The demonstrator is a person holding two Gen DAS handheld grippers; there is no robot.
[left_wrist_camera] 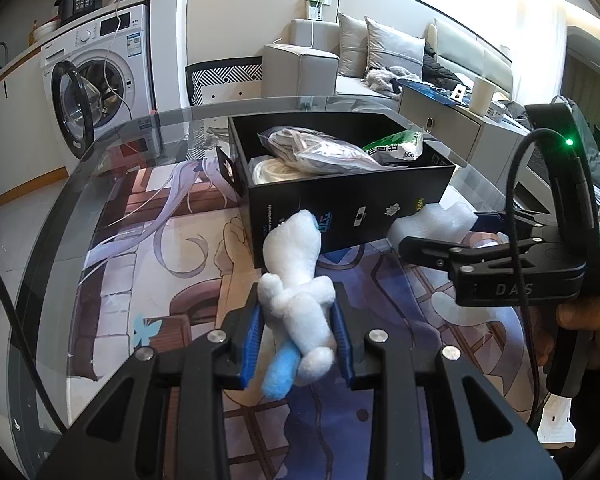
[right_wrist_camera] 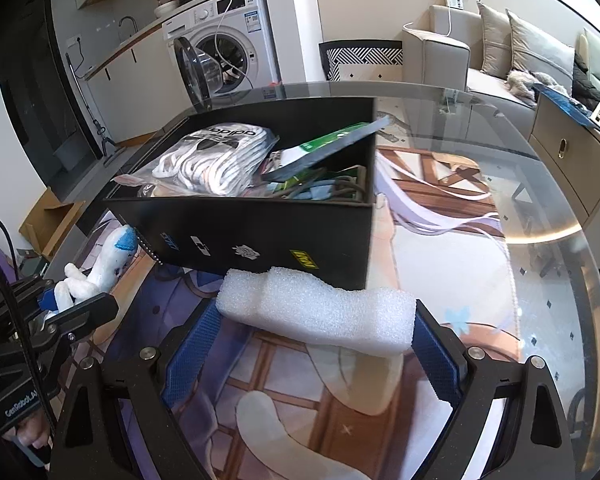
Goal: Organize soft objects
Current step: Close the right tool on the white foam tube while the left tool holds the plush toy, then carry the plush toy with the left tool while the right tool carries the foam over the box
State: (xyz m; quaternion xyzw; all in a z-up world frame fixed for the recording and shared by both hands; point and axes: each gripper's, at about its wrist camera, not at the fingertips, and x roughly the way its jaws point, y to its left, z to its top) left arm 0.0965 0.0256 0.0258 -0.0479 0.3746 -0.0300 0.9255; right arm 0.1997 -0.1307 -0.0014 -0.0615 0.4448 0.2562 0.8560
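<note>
My left gripper (left_wrist_camera: 298, 320) is shut on a white plush toy (left_wrist_camera: 298, 280) with blue parts, holding it above the table in front of the black box (left_wrist_camera: 348, 208). The toy also shows in the right wrist view (right_wrist_camera: 100, 268). My right gripper (right_wrist_camera: 316, 320) is shut on a white foam piece (right_wrist_camera: 320, 312), held just before the box's front wall (right_wrist_camera: 260, 236). The foam also shows in the left wrist view (left_wrist_camera: 436, 220). The box holds a bagged white cloth (right_wrist_camera: 216, 160) and a green packet (right_wrist_camera: 332, 140).
A glass table (right_wrist_camera: 540, 208) covers an illustrated mat (left_wrist_camera: 160, 248). A washing machine (left_wrist_camera: 100, 64) with an open door stands behind, a sofa (left_wrist_camera: 360, 64) and a cabinet (right_wrist_camera: 572, 148) to the right. A patterned chair (right_wrist_camera: 360, 60) is at the far table edge.
</note>
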